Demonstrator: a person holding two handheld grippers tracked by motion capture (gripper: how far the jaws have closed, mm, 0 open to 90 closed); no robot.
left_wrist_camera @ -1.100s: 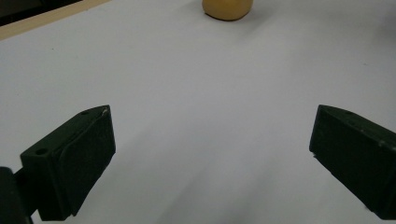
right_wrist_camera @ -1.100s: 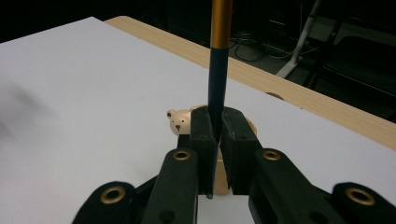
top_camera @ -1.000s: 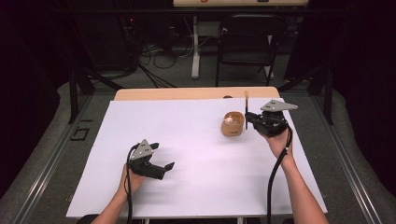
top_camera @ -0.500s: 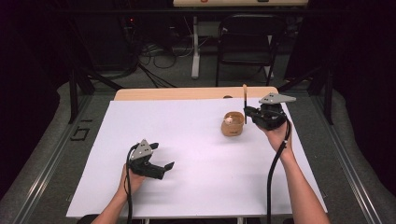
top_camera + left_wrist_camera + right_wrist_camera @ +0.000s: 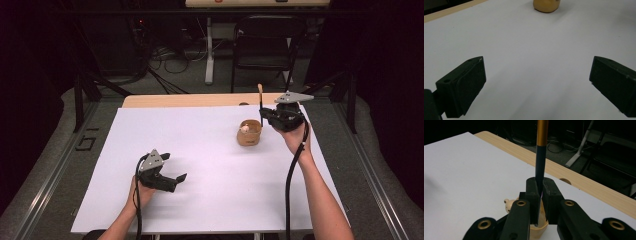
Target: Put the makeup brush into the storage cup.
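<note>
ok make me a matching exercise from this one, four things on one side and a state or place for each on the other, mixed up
Things:
1. left claw
2. right claw
3. stick
4. wooden cup

States or places:
a. stands on the white sheet, below the right claw
b. shut on a thin stick
c. open, nothing between its jaws
d. upright, dark below and orange above

Pairs: 1-c, 2-b, 3-d, 4-a

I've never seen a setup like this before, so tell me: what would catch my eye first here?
Probably the right gripper, raised above the far right of the white table, pinching a thin stick, dark below and golden above, that stands upright. Just below it sits a small tan cup with something pale inside. The left gripper lies low near the front edge, its jaws wide apart on nothing.
</note>
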